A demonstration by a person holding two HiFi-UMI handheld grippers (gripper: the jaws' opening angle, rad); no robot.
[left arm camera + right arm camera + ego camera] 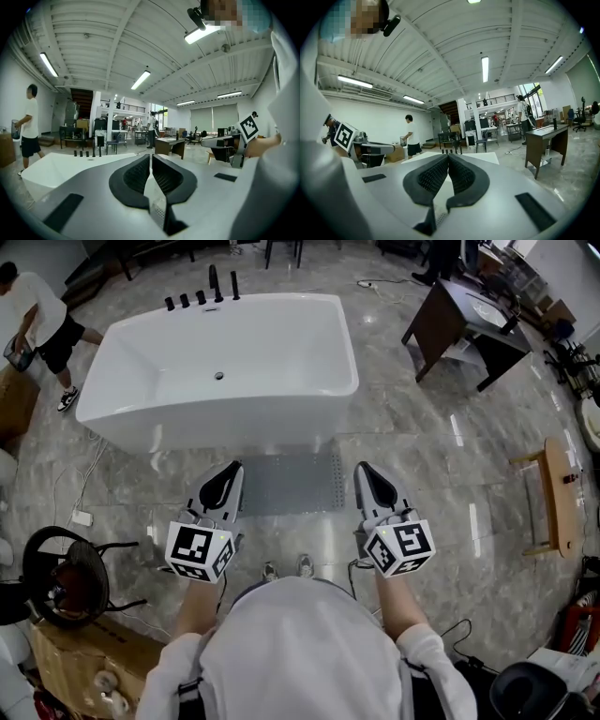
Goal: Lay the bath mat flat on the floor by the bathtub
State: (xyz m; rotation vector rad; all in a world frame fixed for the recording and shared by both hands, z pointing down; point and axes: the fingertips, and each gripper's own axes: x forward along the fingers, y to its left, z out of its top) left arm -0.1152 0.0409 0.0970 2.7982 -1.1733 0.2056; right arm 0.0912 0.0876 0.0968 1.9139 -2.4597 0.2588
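Between my two grippers the grey bath mat point(291, 484) stretches as a band, just in front of the near side of the white bathtub point(225, 352); I cannot tell whether its lower edge touches the marble floor point(422, 446). My left gripper point(231, 472) has its jaws pressed together on the mat's left end; a thin strip of dotted sheet shows pinched between the black pads point(136, 176) in the left gripper view. My right gripper point(365, 472) is likewise clamped on the mat's right end, with the pale sheet caught between its ribbed pads point(461, 176); both grippers point roughly level towards the tub. My shoes point(286, 568) stand below the mat, on the near side of it. A row of black taps point(202, 292) sits on the tub's far rim; a person in a white shirt point(37, 315) stands beyond the tub's left end; a dark desk point(459, 324) is off to the right, well apart from the tub; a black fan point(66, 577) stands at my left.
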